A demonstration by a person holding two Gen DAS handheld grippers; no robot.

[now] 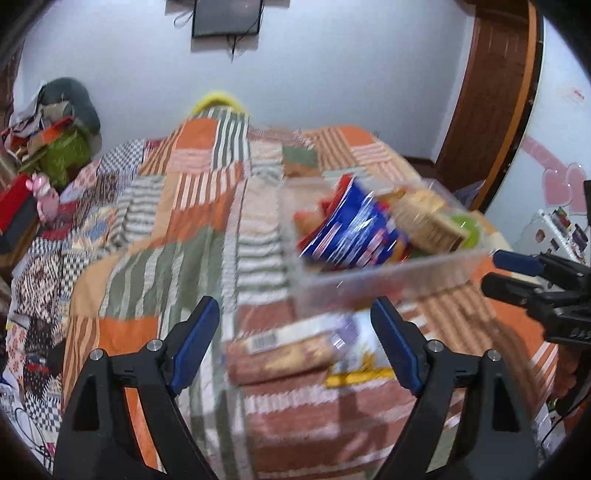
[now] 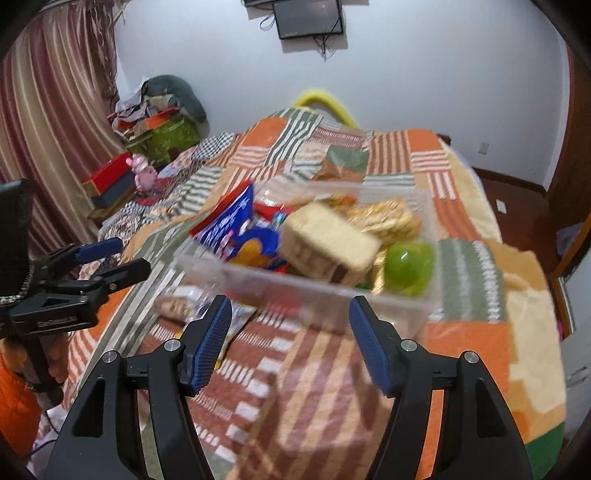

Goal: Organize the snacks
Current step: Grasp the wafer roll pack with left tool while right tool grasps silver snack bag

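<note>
A clear plastic bin [image 1: 388, 280] [image 2: 332, 295] sits on the patchwork bed, filled with snacks: a blue and red bag [image 1: 351, 232] [image 2: 236, 225], a tan wafer pack [image 1: 428, 218] [image 2: 325, 243], a gold-wrapped pack [image 2: 388, 218] and a green round thing [image 2: 408, 266]. A brown biscuit pack [image 1: 288, 350] [image 2: 173, 306] and a white and yellow packet [image 1: 354, 365] lie on the bed in front of the bin. My left gripper [image 1: 295, 347] is open above these loose packs. My right gripper [image 2: 290, 343] is open and empty, just short of the bin's near wall.
The bed's patchwork quilt [image 1: 166, 229] [image 2: 461, 295] spreads around. Boxes, a pink toy [image 2: 142, 173] and a clothes pile stand at the far left by the curtain. A wall screen [image 2: 308, 16] hangs ahead. The bed's right edge drops to the floor.
</note>
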